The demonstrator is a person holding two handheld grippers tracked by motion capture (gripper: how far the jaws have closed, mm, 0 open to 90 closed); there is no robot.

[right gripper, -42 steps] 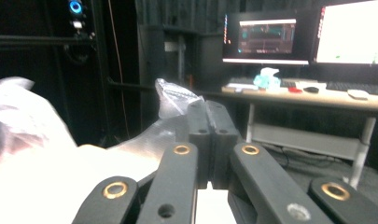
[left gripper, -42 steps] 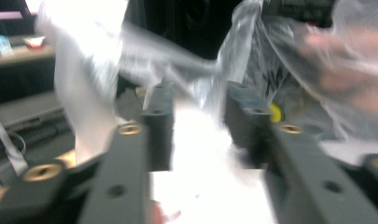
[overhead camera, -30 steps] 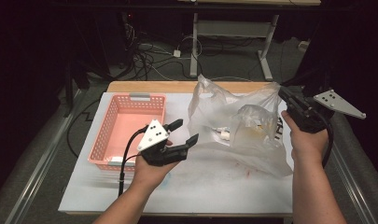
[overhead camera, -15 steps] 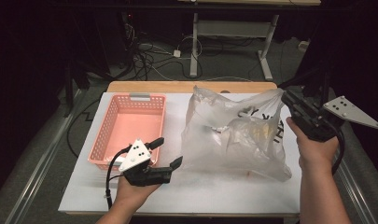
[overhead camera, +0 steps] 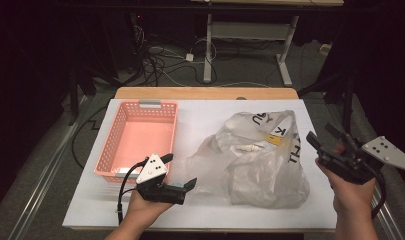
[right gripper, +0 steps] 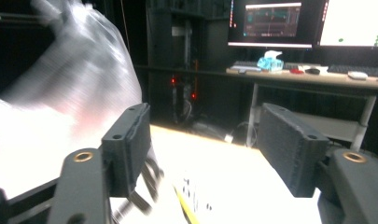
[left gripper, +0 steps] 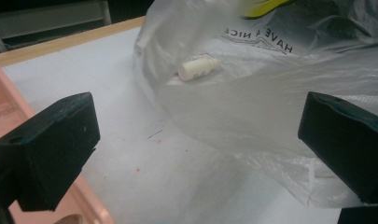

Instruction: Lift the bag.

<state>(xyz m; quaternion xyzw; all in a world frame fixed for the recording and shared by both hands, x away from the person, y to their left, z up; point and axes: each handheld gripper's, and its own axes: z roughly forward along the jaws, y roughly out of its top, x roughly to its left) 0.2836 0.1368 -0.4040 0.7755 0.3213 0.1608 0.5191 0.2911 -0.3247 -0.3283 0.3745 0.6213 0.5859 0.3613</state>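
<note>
From the high view we see a translucent plastic bag [overhead camera: 255, 160] slumped on the white table [overhead camera: 205, 120], just right of a pink basket [overhead camera: 135, 142] whose floor looks bare. The left gripper [overhead camera: 180, 172] sits low at the basket's near corner, its jaws spread wide and having just been opening, with nothing between them. The right gripper [overhead camera: 322, 137] hangs off the bag's right edge, close to it; its jaws too have just been opening and stand apart on air.

Our left gripper view gives what the overhead cannot: a small white bottle [left gripper: 198, 68] lying on its side inside the bag [left gripper: 270, 107], black lettering on the film, and a yellow-green shape at the top edge that we cannot identify. Our right gripper view catches the bag [right gripper: 65, 93] as a pale blur at left, and beyond the table a desk [right gripper: 312, 77] with lit monitors [right gripper: 270, 21].
</note>
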